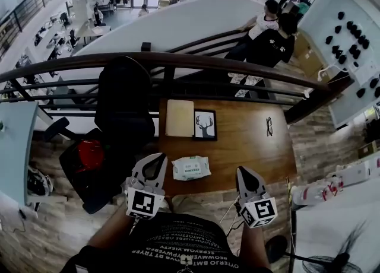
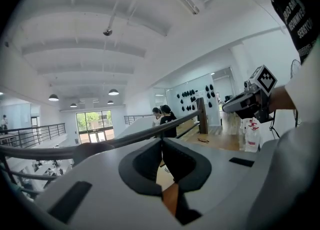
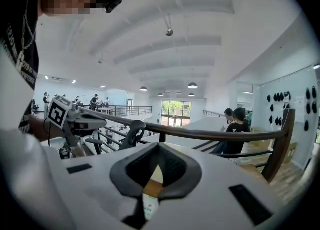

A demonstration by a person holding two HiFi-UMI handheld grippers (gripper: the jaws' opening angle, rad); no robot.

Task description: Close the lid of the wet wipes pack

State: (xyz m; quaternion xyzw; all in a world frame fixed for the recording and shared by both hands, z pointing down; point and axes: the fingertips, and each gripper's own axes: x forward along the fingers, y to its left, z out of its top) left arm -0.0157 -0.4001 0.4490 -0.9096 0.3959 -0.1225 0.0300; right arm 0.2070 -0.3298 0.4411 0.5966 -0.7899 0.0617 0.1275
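The pack point(image 1: 190, 168) lies flat on the wooden counter point(image 1: 249, 147), close to its near edge and towards the near left corner, and its lid looks down as far as the head view shows. The left gripper point(image 1: 159, 160) is held in the air just off that near edge, beside the pack's left end but not touching it. In its own view its two dark pads meet along a thin line with nothing between them, so it is closed and empty. The right gripper point(image 1: 242, 171) is raised over the near edge to the right of the pack, apart from it. In its own view its pads are also pressed together on nothing. Both grippers point out over the counter towards the railing point(image 1: 178, 61). Farther back on the counter lie a pale board point(image 1: 180, 117), a framed deer picture point(image 1: 205, 124) and glasses point(image 1: 269, 126).
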